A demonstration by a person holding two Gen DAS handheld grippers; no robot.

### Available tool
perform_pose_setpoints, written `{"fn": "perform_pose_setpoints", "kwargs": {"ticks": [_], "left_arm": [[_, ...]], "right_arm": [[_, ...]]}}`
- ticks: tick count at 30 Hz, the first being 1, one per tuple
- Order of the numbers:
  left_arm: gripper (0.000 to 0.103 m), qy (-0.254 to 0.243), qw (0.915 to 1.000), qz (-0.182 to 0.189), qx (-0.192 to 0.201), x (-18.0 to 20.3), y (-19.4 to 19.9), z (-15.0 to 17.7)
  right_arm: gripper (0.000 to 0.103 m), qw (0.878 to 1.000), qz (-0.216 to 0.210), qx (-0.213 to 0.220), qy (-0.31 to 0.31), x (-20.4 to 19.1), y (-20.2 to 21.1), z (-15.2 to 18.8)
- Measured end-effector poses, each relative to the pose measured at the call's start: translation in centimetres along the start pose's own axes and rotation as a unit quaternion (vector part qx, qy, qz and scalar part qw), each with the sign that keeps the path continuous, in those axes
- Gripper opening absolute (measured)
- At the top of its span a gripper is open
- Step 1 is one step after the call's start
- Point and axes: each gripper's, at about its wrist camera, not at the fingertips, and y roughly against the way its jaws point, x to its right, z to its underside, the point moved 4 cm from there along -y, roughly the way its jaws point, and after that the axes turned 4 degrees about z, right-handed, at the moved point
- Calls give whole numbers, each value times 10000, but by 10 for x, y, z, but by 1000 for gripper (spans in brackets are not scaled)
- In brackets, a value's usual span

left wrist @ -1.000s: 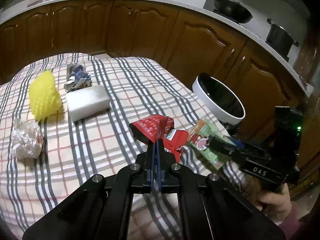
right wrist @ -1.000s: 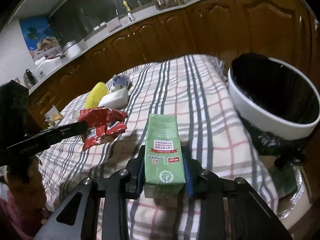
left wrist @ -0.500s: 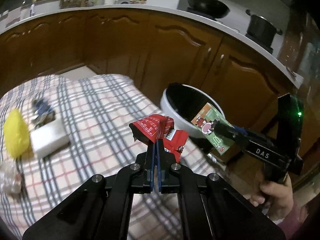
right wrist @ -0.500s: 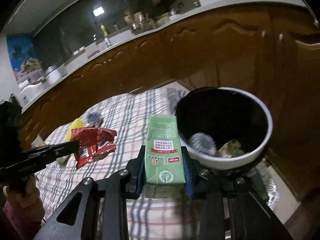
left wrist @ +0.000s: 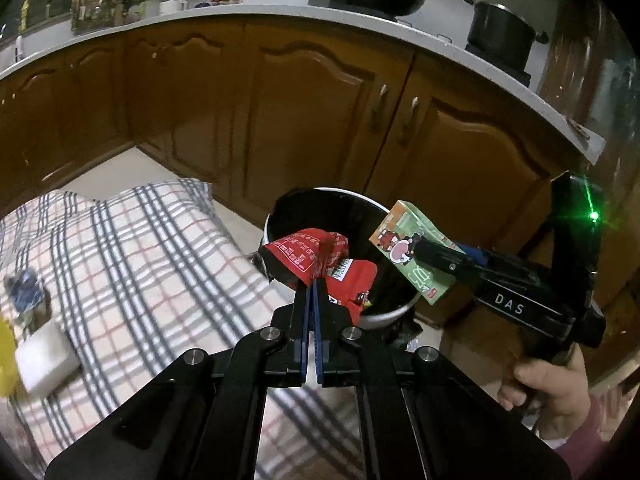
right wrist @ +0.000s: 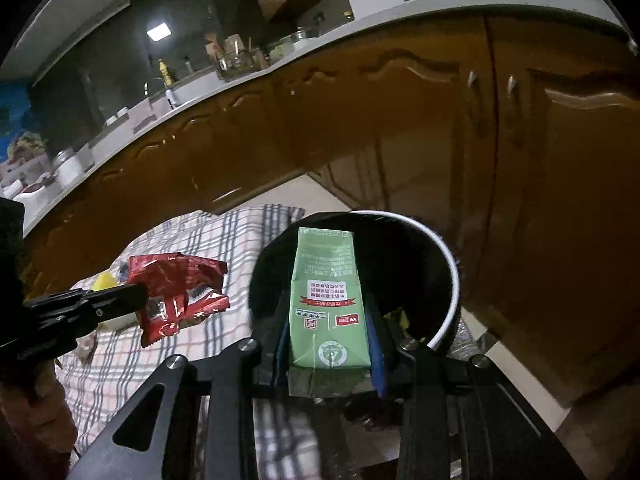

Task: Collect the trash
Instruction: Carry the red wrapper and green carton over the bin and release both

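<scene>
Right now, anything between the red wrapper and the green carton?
Nothing; only the bin below the gap between wrapper and carton, per left wrist view.

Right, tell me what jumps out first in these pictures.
The red snack wrapper pinched in the left gripper and the green carton clamped in the right gripper, both held over the white-rimmed bin. The bin stands beside the plaid-covered table, below brown cabinets.

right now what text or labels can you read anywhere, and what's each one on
"DAS": white letters on the side of the right gripper.
Green carton: red and white label blocks with print, too small to read.
Red snack wrapper: white print and a barcode, too small to read.
</scene>
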Motion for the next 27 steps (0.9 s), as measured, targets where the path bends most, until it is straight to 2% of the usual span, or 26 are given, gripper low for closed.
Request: {"fn": "perform_pose_setpoints", "kwargs": {"ticks": [10, 21, 23, 26, 27], "left_arm": [[1, -121, 9993, -12, -349, 8, -53, -27], [2, -182, 9982, -61, -572, 10, -85, -30], [6, -134, 9977, -72, -654, 8, -89, -28], [21, -1, 9975, 16, -701, 6, -91, -26], [29, 38, 9977, 19, -676, 5, -89, -25]], "right_arm": [[32, 9997, 139, -196, -32, 18, -25, -11], [32, 9990, 165, -396, -93, 27, -45, -13], [33, 9988, 130, -453, -131, 29, -49, -14], [36, 9982, 131, -522, -267, 34, -51, -12], [38, 9982, 135, -510, -285, 35, -50, -12]]}}
